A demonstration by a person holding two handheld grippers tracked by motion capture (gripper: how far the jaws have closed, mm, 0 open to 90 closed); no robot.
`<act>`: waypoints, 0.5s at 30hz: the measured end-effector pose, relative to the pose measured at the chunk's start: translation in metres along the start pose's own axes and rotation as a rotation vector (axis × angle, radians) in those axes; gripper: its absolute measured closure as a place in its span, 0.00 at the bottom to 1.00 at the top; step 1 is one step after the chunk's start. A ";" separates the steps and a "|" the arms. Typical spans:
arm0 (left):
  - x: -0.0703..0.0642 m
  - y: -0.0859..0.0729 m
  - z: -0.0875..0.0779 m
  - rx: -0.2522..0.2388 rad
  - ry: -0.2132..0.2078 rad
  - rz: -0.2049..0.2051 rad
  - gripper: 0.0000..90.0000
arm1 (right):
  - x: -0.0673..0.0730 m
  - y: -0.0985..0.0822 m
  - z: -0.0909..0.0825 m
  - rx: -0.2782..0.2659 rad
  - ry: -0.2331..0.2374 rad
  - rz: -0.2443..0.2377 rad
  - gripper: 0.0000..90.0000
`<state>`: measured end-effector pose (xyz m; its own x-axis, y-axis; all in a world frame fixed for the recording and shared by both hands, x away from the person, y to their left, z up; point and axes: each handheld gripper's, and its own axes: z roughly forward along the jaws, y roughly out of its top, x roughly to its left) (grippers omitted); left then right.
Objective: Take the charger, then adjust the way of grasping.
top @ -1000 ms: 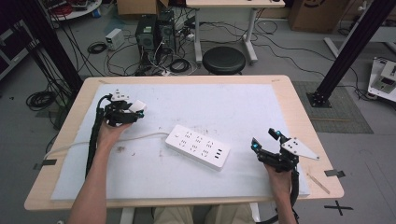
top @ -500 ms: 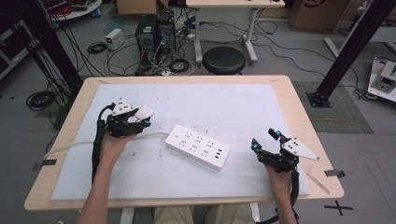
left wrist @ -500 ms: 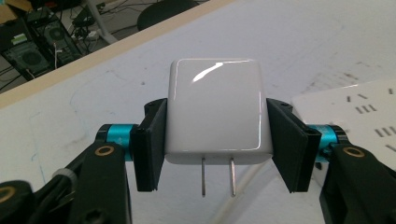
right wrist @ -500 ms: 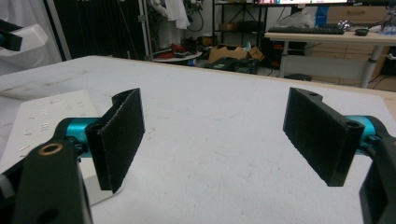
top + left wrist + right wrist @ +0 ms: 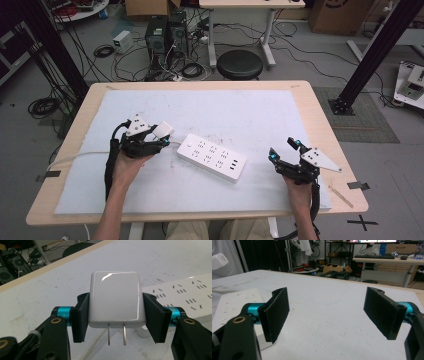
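Note:
My left gripper (image 5: 161,136) is shut on a white plug adapter (image 5: 115,300), its two metal prongs pointing down toward the camera in the left gripper view. The adapter (image 5: 162,130) hangs just left of the white power strip (image 5: 212,157), which lies flat mid-table with several socket rows. The strip's near end (image 5: 185,292) shows behind the adapter. At the table's right front, my right gripper (image 5: 285,150) stands open with nothing between its pads (image 5: 277,312); the strip (image 5: 235,305) lies off to its left.
A white cable (image 5: 75,157) runs from the strip's left end to the table's left edge. A white mat (image 5: 240,110) covers the wooden table (image 5: 327,125). A black stool (image 5: 241,64), computers and cables are on the floor beyond the far edge.
My left hand has carried the adapter to the right, closer to the power strip's left end. The right hand has stayed put.

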<state>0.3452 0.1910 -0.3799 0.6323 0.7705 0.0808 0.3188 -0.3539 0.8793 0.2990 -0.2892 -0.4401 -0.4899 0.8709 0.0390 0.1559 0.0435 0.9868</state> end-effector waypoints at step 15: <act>-0.070 0.003 0.021 -0.045 -0.009 0.170 0.47 | 0.002 0.000 0.001 -0.001 0.022 -0.018 0.23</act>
<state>0.3167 0.1246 -0.3925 0.6807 0.6966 0.2266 0.1744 -0.4545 0.8735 0.2988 -0.2870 -0.4400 -0.5115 0.8589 0.0252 0.1461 0.0580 0.9876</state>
